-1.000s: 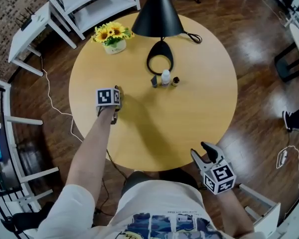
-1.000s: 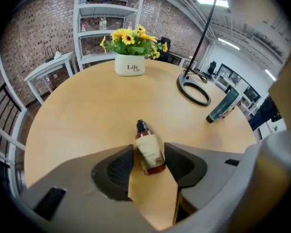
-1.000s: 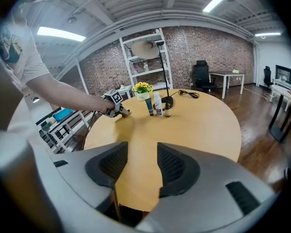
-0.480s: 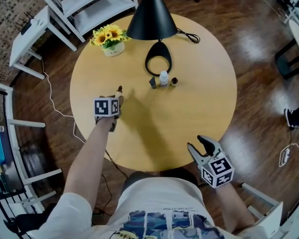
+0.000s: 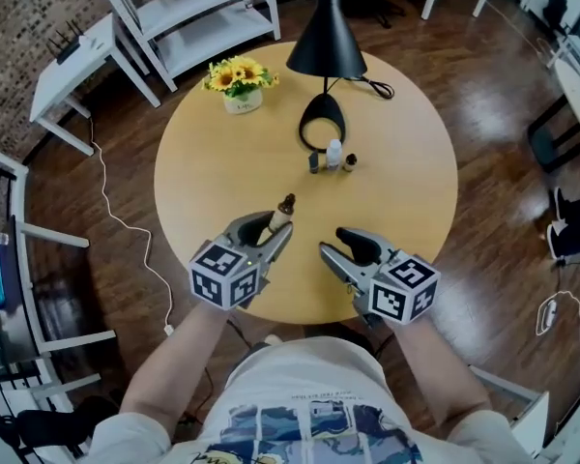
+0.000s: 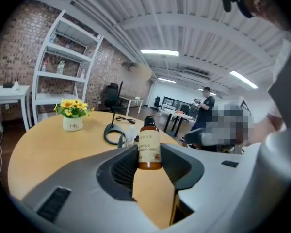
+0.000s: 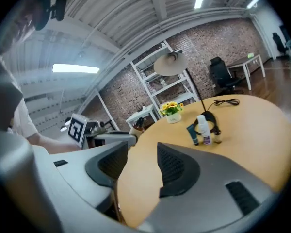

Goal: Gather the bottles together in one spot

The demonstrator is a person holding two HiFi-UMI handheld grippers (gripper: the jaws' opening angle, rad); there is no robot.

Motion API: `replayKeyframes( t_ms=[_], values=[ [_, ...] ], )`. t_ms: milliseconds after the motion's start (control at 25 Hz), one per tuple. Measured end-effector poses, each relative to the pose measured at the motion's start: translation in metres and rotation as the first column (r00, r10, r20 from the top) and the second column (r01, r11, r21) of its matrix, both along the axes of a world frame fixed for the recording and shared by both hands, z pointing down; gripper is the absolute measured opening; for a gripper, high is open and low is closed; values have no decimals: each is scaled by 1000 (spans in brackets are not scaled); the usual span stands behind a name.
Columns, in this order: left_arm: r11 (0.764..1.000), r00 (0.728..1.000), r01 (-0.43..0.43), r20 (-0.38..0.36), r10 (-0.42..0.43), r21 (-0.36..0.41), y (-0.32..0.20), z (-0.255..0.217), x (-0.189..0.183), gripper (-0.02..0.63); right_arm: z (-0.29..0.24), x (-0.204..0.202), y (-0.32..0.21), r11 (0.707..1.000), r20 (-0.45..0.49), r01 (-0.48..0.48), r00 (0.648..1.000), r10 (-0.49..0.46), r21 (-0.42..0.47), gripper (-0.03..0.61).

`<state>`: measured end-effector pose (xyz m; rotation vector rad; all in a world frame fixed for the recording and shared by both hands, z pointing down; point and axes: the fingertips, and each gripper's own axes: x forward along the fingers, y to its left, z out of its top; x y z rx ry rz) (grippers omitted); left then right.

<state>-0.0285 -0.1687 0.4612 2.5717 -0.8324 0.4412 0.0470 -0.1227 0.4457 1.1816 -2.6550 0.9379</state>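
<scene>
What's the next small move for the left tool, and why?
Probably carry the amber bottle to the three bottles by the lamp base and set it down there: the left tool has just been closing its jaws on it, far from that group.

The left hand-held gripper point(image 5: 275, 230) grips a brown bottle point(image 5: 284, 207) over the table point(image 5: 213, 162).

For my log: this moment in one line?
left gripper: just closed on brown bottle | right gripper: open | other bottles: near lamp
</scene>
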Motion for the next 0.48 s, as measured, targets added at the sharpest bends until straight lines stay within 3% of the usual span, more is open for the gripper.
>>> replayKeyframes(
  t_ms=[160,320,400,480],
  values=[
    [977,994,-89,74,76,191,49,-32,-4,149,-28,-57,11,996,145,81,986,-76,-23,238],
    [940,988,-126,129,89,318,86,-52,-25,149,-39,-99,35,992,232,114,968,-98,-57,236],
    [922,984,-149,146,102,358,111,-55,-41,149,-42,-121,58,989,283,129,953,-105,-66,214],
    [910,980,-171,158,119,378,133,-55,-51,149,-46,-137,76,989,290,141,950,-121,-50,143]
  ],
)
